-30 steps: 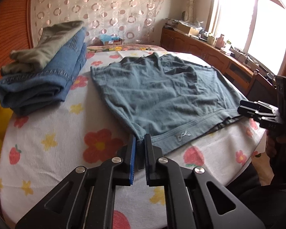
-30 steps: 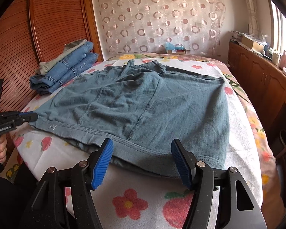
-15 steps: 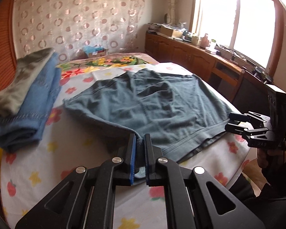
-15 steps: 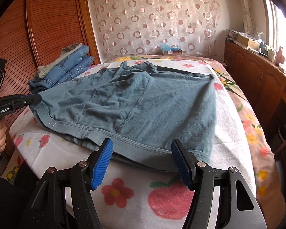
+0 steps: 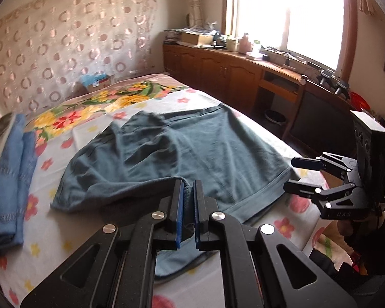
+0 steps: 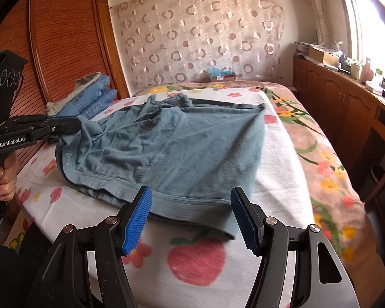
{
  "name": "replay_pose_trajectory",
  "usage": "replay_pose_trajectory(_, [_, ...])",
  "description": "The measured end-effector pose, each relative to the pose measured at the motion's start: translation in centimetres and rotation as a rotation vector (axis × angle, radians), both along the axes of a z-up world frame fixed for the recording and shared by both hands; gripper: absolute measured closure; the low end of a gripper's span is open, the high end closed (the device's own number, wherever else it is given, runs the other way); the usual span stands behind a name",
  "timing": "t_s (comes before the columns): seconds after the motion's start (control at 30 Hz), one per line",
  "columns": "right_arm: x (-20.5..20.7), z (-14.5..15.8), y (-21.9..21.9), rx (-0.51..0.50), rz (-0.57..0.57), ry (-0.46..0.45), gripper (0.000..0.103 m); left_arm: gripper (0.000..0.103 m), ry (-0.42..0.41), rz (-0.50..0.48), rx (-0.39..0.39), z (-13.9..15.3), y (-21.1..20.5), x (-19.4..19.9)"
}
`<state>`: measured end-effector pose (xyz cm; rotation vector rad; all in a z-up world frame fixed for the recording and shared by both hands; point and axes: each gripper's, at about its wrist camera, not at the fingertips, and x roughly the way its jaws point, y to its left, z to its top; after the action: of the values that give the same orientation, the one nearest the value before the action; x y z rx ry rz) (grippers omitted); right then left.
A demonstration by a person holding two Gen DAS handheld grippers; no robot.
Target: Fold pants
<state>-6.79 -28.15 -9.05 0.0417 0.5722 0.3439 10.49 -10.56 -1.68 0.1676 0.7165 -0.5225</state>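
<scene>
Teal-grey pants [image 5: 218, 151] [image 6: 182, 143] lie spread on the flowered bed sheet [image 6: 197, 256]. My left gripper [image 5: 188, 188] is shut on their near left waistband corner, which hangs lifted off the sheet with the cloth bunched behind it. The right wrist view shows this left gripper [image 6: 77, 125] at the left edge, a hand below it, with the corner pulled up into a peak. My right gripper [image 6: 190, 195] stands open just in front of the waistband's near edge, with nothing between its blue pads. It also shows as the right gripper [image 5: 292, 174] beside the pants' right corner.
A stack of folded jeans [image 5: 10, 179] [image 6: 95, 100] sits at the bed's left side by the wooden panel [image 6: 64, 38]. A long wooden cabinet [image 5: 231, 74] [image 6: 333, 97] runs under the window on the right. A tissue box [image 6: 222, 74] stands at the far end.
My left gripper has risen and carried the pants' corner inward over the rest of the pants, so the cloth now wrinkles and lifts. The right gripper has stayed open in nearly the same spot.
</scene>
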Motion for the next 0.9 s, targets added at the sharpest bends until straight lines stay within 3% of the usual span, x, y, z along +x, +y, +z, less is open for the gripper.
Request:
replay_pose_trajectory(0.37, [-0.5, 0.1, -1.2, 0.01, -0.05, -0.008, 0.037, 0.095, -0.01, -0.105, -0.011, 1.7, -6.3, 1.2])
replay_pose_trajectory(0.57, [-0.6, -0.1, -0.5, 0.009, -0.057, -0.014, 0.037, 0.095, -0.002, -0.073, -0.006, 1.6, -6.5, 1.7])
replay_pose_trajectory(0.77, [-0.4, -0.4, 0.5, 0.003, -0.052, -0.014, 0.037, 0.076, -0.004, -0.01, -0.007, 1.3, -4.9, 1.8])
replay_pose_trajectory(0.83, [-0.2, -0.4, 0.4, 0.002, -0.049, -0.013, 0.037, 0.062, -0.013, 0.006, -0.012, 1.3, -4.3, 1.6])
replay_pose_trajectory(0.9, [-0.1, -0.5, 0.6, 0.0, -0.045, -0.012, 0.037, 0.059, -0.019, 0.01, -0.011, 1.3, -3.8, 1.4])
